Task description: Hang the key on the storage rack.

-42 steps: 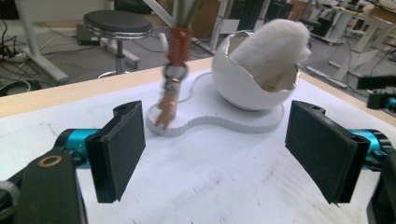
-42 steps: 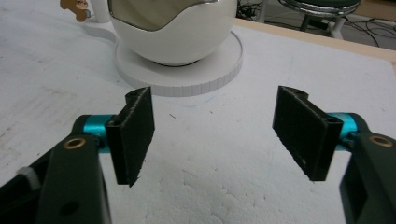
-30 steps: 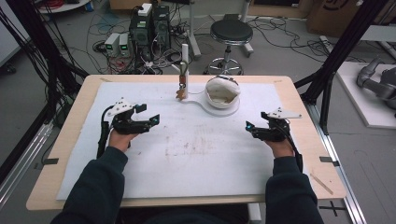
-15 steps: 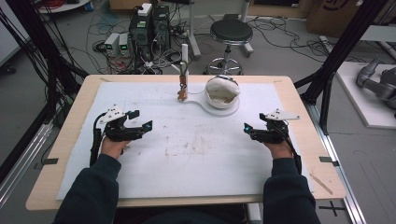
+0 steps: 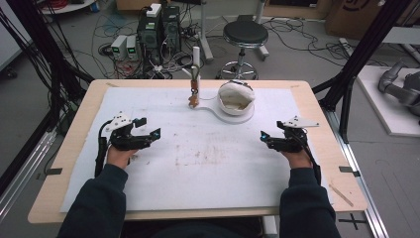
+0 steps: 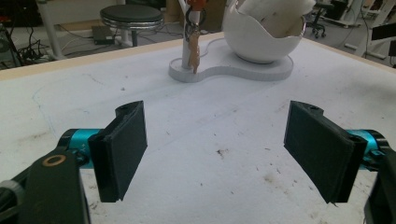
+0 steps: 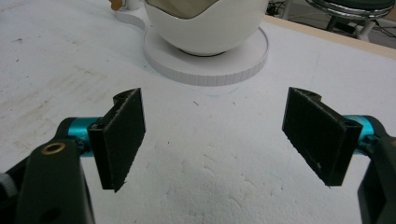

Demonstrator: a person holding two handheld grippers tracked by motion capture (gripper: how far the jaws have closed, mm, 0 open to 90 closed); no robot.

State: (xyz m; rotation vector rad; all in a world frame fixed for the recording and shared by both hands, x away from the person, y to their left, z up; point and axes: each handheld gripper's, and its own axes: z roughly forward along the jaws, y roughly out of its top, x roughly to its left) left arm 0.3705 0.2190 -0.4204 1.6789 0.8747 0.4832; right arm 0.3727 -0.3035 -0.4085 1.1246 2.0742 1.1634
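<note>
While no task's given, I'd guess the keys (image 6: 193, 44) on the post by the bowl (image 5: 236, 97) are the target | left hand-held gripper (image 5: 147, 138) and right hand-held gripper (image 5: 268, 139) both wide, empty, well back | go in slow, square up first | white-matted counter (image 5: 208, 163) stained, cables and stool (image 5: 245, 34) behind

bright, even light; soft focus

Bowl (image 5: 236, 98) on a base (image 5: 218, 112) at the table's (image 5: 341, 163) far middle, post (image 5: 194, 84) just left of it.
</note>
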